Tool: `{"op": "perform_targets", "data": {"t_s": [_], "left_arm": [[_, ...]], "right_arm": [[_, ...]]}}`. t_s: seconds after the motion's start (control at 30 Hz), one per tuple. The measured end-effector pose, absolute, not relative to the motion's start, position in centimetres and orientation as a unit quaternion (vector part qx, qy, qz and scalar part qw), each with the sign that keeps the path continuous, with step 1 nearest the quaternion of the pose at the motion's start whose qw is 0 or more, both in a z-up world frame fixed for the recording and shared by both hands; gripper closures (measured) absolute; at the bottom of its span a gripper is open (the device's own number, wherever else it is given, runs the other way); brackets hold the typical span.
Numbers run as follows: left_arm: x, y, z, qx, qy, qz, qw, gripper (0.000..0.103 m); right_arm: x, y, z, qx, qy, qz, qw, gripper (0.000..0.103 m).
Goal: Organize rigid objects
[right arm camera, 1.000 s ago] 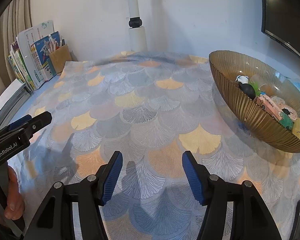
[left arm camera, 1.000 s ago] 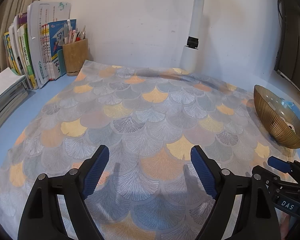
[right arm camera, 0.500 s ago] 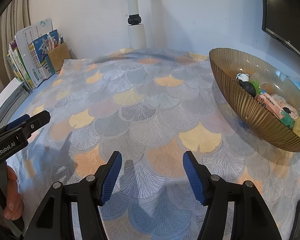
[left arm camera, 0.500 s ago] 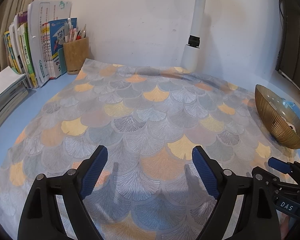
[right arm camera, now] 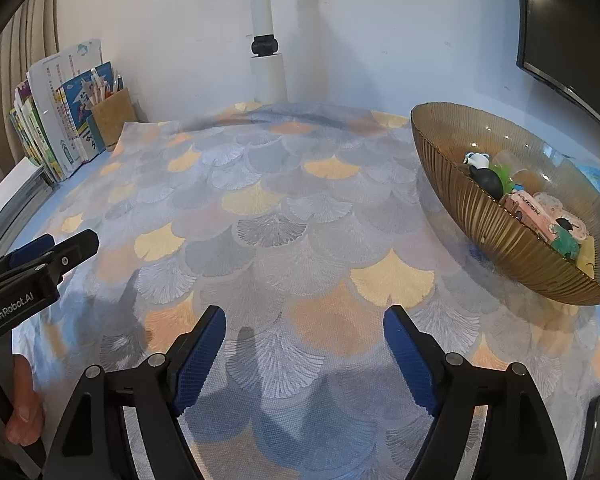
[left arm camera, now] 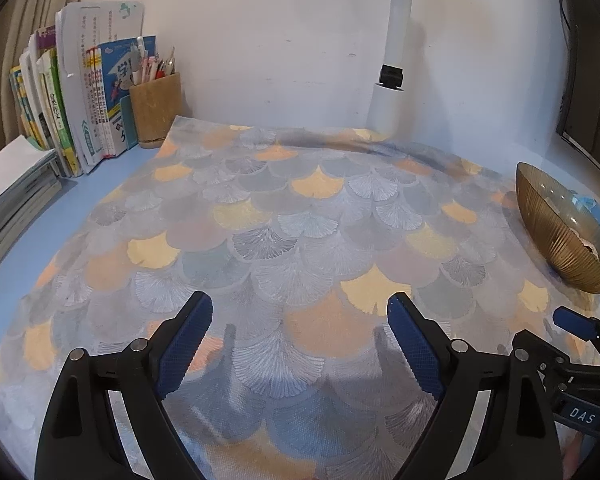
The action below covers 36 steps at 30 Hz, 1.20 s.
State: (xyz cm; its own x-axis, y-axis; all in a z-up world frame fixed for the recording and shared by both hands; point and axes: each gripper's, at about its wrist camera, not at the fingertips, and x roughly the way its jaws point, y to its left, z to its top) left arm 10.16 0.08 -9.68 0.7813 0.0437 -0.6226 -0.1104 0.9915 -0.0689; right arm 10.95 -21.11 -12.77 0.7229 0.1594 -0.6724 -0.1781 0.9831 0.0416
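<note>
both grippers hover low over the cloth (left arm camera: 284,216), a fan-patterned sheet in grey, blue and yellow. the left gripper (left arm camera: 300,336) has its jaws spread wide with nothing between them, and the right gripper (right arm camera: 305,344) is just as wide and just as empty. the two sit side by side, each showing at the edge of the other's view. the toys (right arm camera: 536,212) lie together inside the bowl (right arm camera: 456,184), a ribbed amber dish standing on the cloth's right side, ahead and to the right of the right gripper: a panda figure, a pink box and some green pieces among them. at the back left, books (left arm camera: 72,112) stand beside a pen cup (left arm camera: 156,108), off the cloth. a white pole (right arm camera: 266,32) rises by the wall.
</note>
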Motion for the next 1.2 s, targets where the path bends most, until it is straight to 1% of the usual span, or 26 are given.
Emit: {"op": "perform_targets", "data": {"t_s": [1.2], "left_arm": [[10.47,0.22,-9.74,-0.049,0.334,0.032,0.941,0.014]], "right_arm": [[11.53,-21.27,-13.13,-0.021,0.371,0.091,0.924,0.023]]}}
